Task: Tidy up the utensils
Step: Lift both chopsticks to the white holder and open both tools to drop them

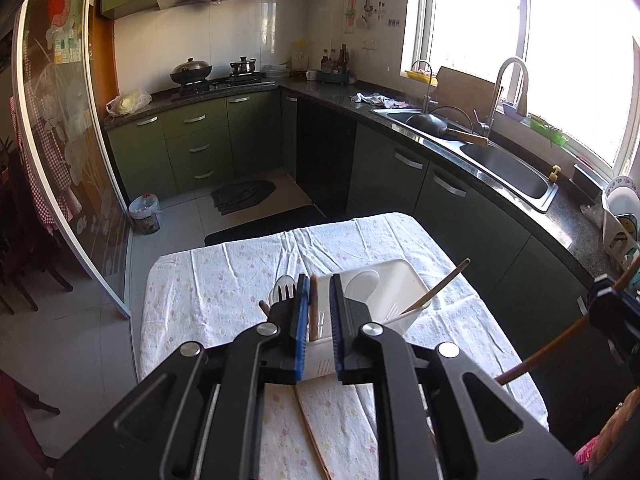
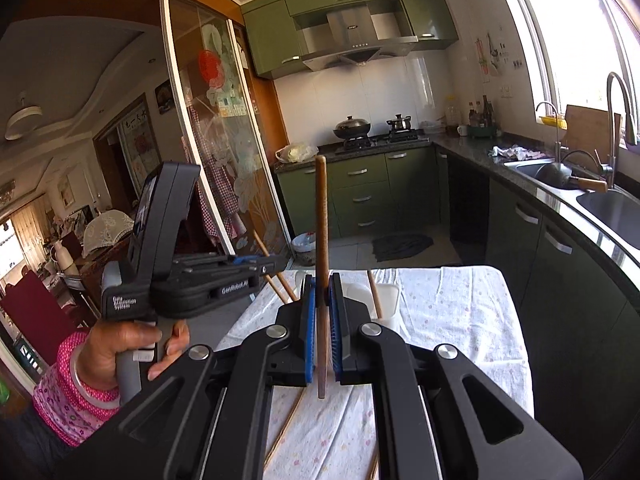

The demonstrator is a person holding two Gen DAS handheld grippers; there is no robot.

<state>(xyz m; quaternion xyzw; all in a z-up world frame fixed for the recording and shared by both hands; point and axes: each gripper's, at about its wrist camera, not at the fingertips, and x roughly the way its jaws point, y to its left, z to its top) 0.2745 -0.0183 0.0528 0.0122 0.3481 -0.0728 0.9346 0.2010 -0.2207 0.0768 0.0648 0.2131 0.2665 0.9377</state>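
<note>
Right gripper (image 2: 322, 298) clamped on 1 upright chopstick (image 2: 321, 240); thin grip, may pivot or slip. Left gripper (image 1: 320, 300) slightly apart over white holder (image 1: 394, 280), brown stick (image 1: 314, 304) loose between jaws, may tip out.

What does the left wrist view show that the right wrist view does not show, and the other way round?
Only the left wrist view: a white fork next to its own tongs, and a rack of plates on the counter. Only the right wrist view: the hand holding the left tongs, and the living room behind the glass door. Both views share the white holder, the flowered tablecloth, the stove and the sink.
</note>
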